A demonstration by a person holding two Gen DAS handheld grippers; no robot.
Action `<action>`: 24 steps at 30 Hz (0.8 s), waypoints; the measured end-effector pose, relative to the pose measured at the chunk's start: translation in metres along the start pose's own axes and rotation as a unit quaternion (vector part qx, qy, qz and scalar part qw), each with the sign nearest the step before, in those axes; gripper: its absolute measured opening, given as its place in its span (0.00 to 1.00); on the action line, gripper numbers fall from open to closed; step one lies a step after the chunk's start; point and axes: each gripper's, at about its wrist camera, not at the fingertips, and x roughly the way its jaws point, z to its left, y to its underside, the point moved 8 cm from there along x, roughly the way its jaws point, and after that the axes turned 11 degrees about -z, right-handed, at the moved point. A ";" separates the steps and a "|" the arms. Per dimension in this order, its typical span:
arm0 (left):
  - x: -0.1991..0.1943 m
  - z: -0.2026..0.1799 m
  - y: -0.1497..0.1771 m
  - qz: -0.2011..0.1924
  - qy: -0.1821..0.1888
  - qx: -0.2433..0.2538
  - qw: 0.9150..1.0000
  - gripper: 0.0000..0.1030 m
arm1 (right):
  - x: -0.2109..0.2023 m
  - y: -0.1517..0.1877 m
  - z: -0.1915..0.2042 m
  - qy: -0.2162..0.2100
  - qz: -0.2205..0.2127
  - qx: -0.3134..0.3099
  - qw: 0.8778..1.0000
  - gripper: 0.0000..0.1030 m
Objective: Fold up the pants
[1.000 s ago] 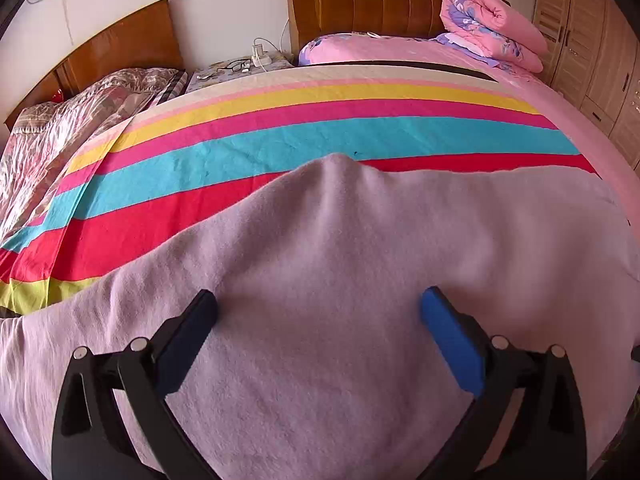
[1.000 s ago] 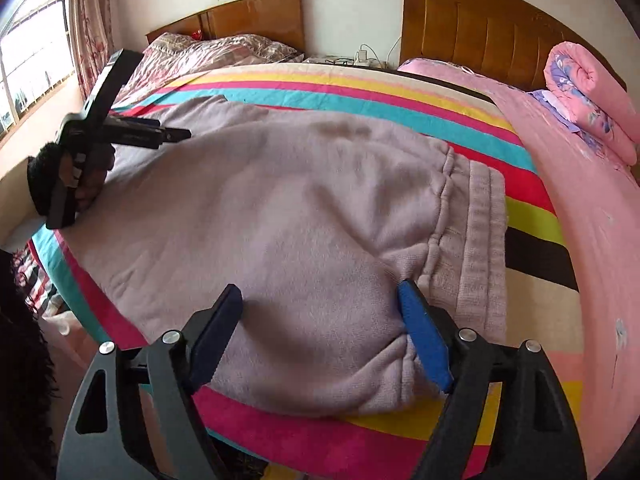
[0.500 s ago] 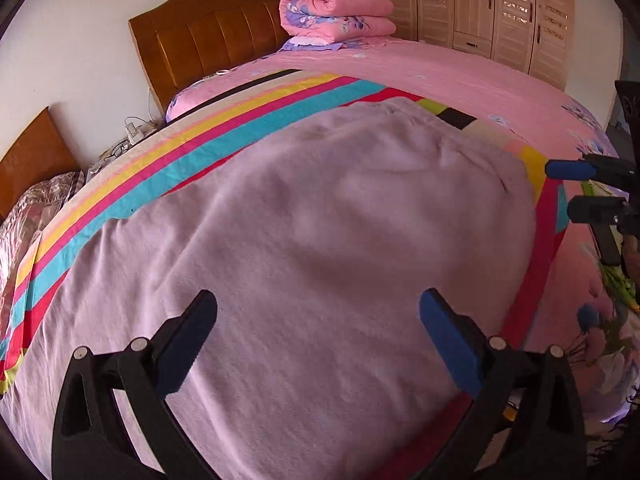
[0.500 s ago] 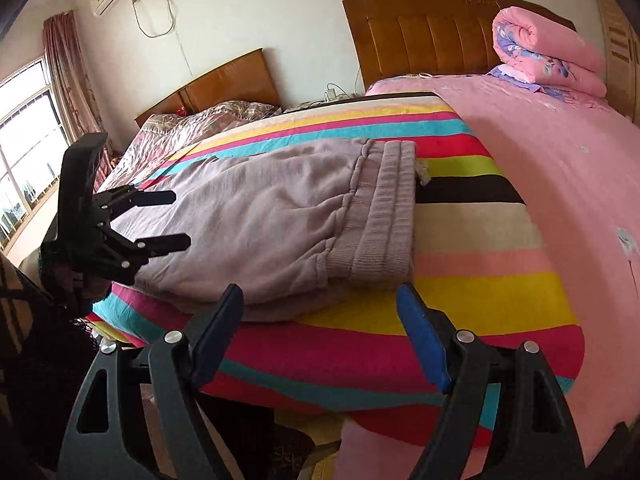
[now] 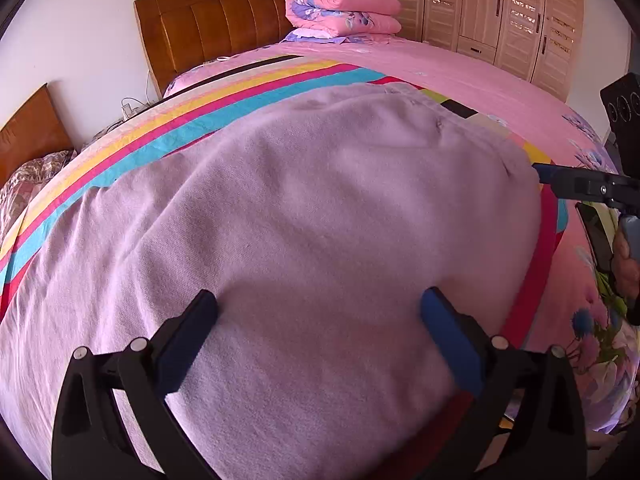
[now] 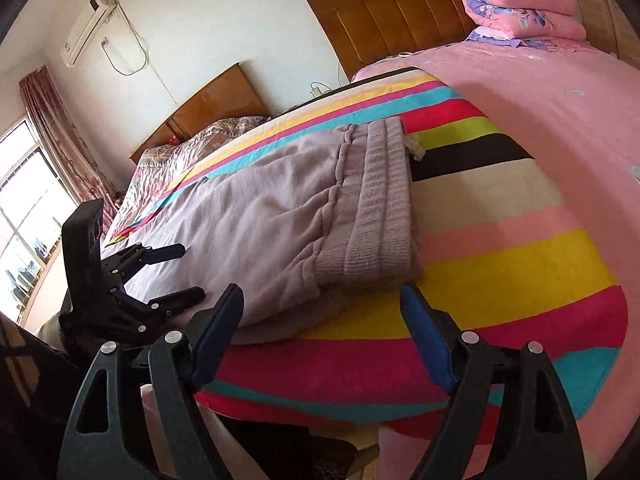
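Lilac knit pants (image 5: 320, 220) lie flat on a striped blanket (image 6: 500, 260) across the bed. Their ribbed waistband (image 6: 380, 200) points toward the near right corner. My left gripper (image 5: 319, 300) hovers open just above the middle of the pants, nothing between its pads. In the right wrist view it (image 6: 186, 272) stands at the pants' left edge. My right gripper (image 6: 320, 296) hangs off the bed's near edge, just short of the waistband corner. Its jaws are opening and hold nothing. One of its fingers (image 5: 568, 184) shows beside the pants' right edge.
A rolled pink quilt (image 5: 340, 8) sits by the wooden headboard (image 5: 208, 28). A wardrobe (image 5: 500, 12) stands beyond the pink sheet (image 6: 560, 100). A second bed (image 6: 192, 148) and a window (image 6: 24, 208) are to the left.
Both grippers rolled and swung. The left one slid along the pants toward the waist end. The right one drew back from over the pants to the bed's near edge, jaws slightly wider.
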 end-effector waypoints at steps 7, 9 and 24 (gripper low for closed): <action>-0.012 -0.007 -0.008 -0.013 -0.017 0.008 1.000 0.99 | 0.005 -0.028 -0.008 0.040 -0.027 -0.003 0.999 0.47; -0.007 -0.013 -0.004 -0.002 -0.014 0.020 1.000 0.99 | 0.014 -0.011 -0.026 0.093 0.010 -0.019 0.995 0.47; -0.001 -0.002 -0.007 0.013 -0.020 -0.010 1.000 0.99 | 0.110 -0.036 0.020 0.073 0.160 -0.206 0.963 0.71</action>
